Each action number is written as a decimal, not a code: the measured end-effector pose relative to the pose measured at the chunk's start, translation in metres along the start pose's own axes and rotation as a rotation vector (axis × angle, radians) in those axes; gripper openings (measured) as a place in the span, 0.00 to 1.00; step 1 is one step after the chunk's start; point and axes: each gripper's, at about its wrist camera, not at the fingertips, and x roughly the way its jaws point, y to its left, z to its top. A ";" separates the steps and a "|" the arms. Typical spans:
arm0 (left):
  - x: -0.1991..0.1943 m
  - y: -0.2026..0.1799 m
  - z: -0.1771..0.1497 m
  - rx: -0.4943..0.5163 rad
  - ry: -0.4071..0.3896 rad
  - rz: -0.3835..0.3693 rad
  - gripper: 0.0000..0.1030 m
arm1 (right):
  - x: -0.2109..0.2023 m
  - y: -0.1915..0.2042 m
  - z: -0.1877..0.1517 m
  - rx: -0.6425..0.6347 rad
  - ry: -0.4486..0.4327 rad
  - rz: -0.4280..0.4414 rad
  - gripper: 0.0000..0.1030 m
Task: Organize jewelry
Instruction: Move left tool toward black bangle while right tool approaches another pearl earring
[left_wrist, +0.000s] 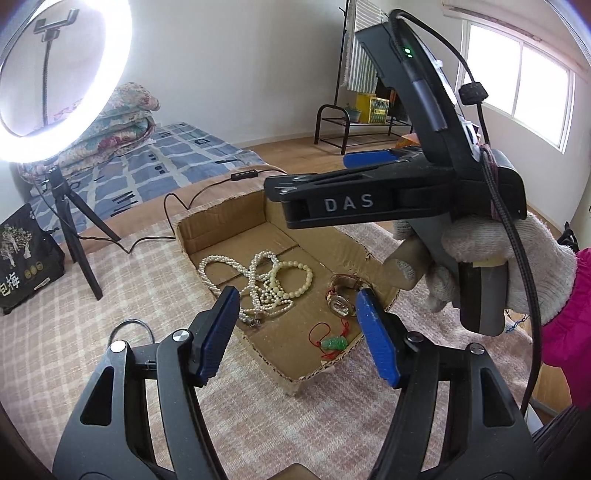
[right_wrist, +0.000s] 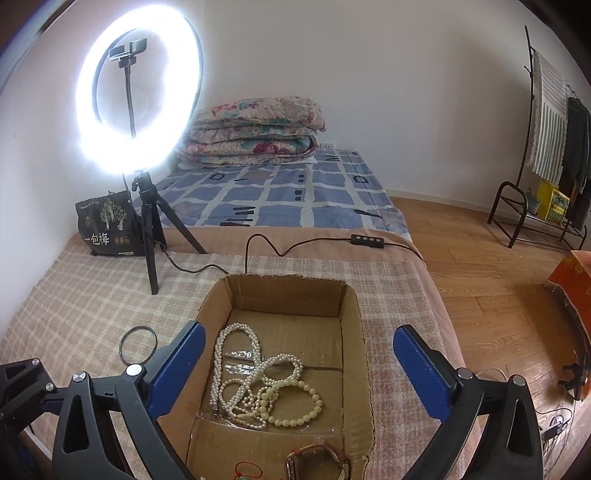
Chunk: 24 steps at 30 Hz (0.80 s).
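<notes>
A: How are the 2 grippers?

B: The left gripper (left_wrist: 297, 332) is spread wide, holding nothing, above the near end of the cardboard box (left_wrist: 192, 236). The right gripper (right_wrist: 299, 373) is released too, hovering over the box.

A: And the jewelry?

B: Inside the box: a tangle of pearl necklaces (right_wrist: 240, 373) touching a cream bead bracelet (right_wrist: 295, 402). A watch (left_wrist: 341, 299) lies nearer right, a green jade pendant (left_wrist: 334, 342) on red cord nearest. A thin bangle (right_wrist: 137, 345) lies outside, left, on the checked blanket (right_wrist: 85, 295).

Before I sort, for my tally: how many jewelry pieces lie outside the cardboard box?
1: a dark bangle on the blanket, left of the cardboard box. Others may be hidden.
</notes>
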 end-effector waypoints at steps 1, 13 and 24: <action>-0.003 0.001 0.000 -0.001 -0.003 0.000 0.65 | -0.003 0.002 0.001 -0.004 -0.001 -0.003 1.00; -0.050 0.026 -0.004 -0.003 -0.030 0.017 0.65 | -0.051 0.008 -0.004 0.040 -0.037 -0.053 1.00; -0.087 0.109 -0.006 -0.088 -0.048 0.122 0.65 | -0.095 0.033 -0.046 0.089 -0.032 -0.047 1.00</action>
